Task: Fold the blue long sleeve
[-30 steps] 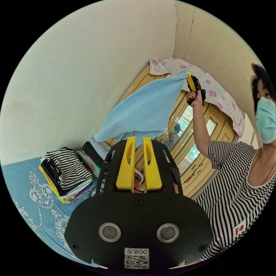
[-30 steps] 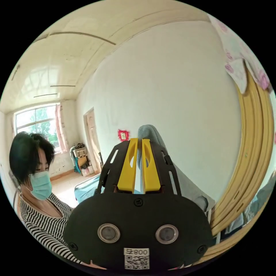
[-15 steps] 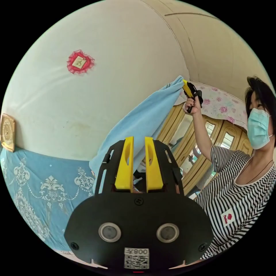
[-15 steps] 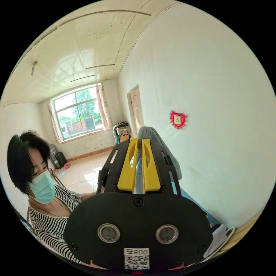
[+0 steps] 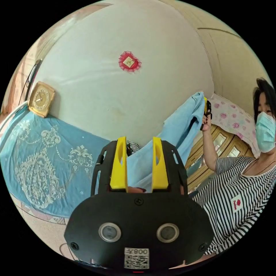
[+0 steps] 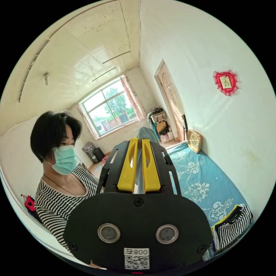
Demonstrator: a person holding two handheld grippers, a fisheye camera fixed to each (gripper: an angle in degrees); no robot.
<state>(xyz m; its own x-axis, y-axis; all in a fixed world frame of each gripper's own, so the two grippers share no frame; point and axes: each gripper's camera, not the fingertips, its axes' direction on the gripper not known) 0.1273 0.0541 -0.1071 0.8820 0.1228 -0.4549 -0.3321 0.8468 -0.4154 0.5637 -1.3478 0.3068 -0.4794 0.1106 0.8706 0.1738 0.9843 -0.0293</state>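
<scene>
The blue long sleeve (image 5: pixel 178 126) hangs in the air between the two tools, above the bed (image 5: pixel 43 155) with its blue patterned sheet. To do this step well, I think the left tool (image 5: pixel 139 164) should take a free corner at the same height as the other one, so that the cloth spreads flat before it goes down on the bed. The left tool is spread wide — the shirt lies just beyond its jaws, and I cannot tell whether it touches them. The right tool (image 6: pixel 138 165) is pressed together and pinches an upper edge of the shirt, held high on the right.
</scene>
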